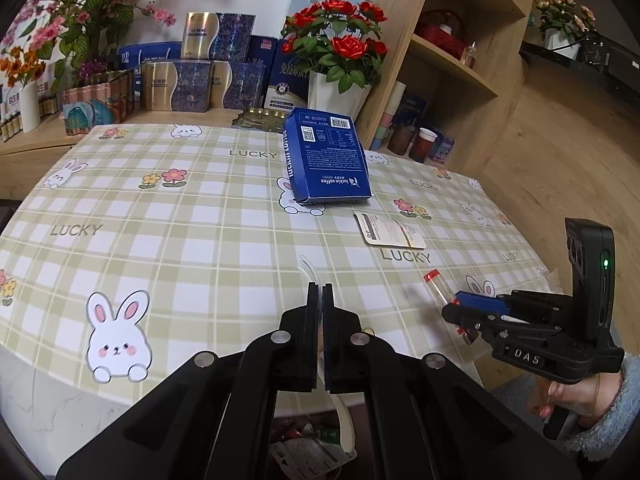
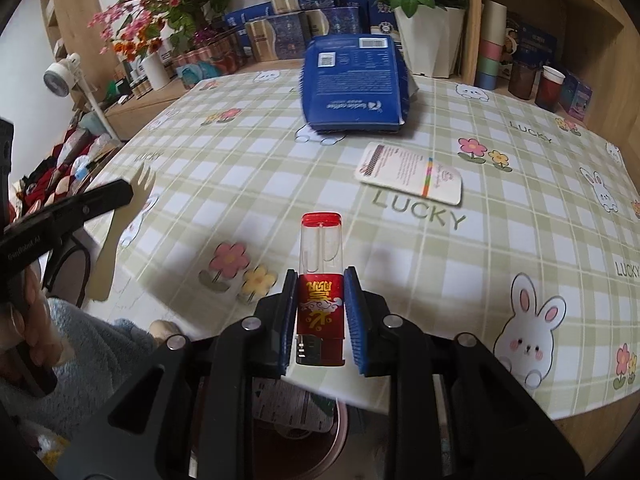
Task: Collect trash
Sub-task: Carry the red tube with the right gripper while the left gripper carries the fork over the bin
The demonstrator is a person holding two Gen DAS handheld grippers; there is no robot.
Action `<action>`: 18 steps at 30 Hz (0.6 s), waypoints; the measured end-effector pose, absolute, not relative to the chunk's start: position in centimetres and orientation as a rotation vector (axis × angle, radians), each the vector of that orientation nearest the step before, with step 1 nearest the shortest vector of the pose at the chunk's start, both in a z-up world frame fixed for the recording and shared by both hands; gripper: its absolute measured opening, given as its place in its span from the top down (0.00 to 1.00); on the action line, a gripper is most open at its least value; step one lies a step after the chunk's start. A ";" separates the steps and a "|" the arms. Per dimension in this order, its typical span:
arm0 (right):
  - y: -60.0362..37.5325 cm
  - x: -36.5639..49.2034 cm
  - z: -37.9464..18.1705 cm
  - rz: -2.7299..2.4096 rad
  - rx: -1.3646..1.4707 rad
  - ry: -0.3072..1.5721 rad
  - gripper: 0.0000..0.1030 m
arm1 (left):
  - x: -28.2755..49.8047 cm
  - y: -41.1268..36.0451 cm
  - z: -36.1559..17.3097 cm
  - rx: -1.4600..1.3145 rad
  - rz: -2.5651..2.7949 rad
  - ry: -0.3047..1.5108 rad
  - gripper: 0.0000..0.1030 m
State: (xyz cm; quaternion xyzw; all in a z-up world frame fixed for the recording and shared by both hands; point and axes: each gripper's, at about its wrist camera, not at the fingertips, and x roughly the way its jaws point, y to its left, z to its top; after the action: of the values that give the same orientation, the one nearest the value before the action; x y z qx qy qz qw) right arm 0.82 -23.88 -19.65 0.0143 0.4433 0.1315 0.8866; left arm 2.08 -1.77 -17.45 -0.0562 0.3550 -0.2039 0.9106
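Looking down over a table point(image 1: 180, 216) covered in a green checked cloth printed with rabbits and flowers. Showing a bin point(image 2: 341, 430) below the near table edge, already holding paper scraps.

Noting a blue coffee box point(image 1: 328, 160) lying flat toward the far side: cardboard, probably light and stiff but easily crushed if empty, best pinched across a narrow edge. Lying just beside it, nearer the camera, a white printed card point(image 1: 390, 230): thin, flat to the cloth, likely hard to lift without sliding it to the table edge first.

Holding a pale disposable fork point(image 2: 138, 184) in the left tongs point(image 1: 321, 288), jaws closed on it; light, slightly bendy, secure only with a grip on the handle.

Gripping a lighter point(image 2: 320, 248) in the right tongs point(image 2: 320, 276), jaws pressed against its red label, clear body and red cap pointing forward, low over the near table edge and above the bin. Judging it small, hard and smooth, so prone to slipping; squeezing across the flat sides at mid-body seems right, as here.

Standing behind the box, a white pot of red roses point(image 1: 336, 92) and stacked gift boxes point(image 1: 200, 80), crowding any reach from the far side. Leaving the near cloth otherwise bare, with nothing between the tongs and the bin.
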 end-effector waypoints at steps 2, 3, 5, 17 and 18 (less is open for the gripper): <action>-23.5 -0.2 -19.8 0.279 0.022 0.923 0.75 | 1.1 -1.5 -17.3 -0.113 -0.420 0.729 0.98; -23.3 -0.7 -20.0 0.281 0.022 0.926 0.75 | 0.6 -1.3 -17.3 -0.111 -0.420 0.729 0.98; -23.1 -1.5 -20.2 0.286 0.028 0.932 0.75 | -0.2 -1.1 -17.4 -0.110 -0.419 0.728 0.98; -20.5 -6.6 -22.4 0.350 -0.018 0.983 0.75 | -4.7 0.7 -17.1 -0.114 -0.407 0.701 0.98; -20.1 -7.0 -22.7 0.360 -0.027 0.991 0.75 | -5.0 0.8 -17.1 -0.115 -0.407 0.700 0.98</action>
State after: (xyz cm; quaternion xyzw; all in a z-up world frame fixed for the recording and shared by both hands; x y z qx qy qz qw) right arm -6.97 -20.15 -22.68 -0.0129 0.4728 0.1718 0.8641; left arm -4.96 0.76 -17.09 -0.0561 0.3403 -0.1978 0.9176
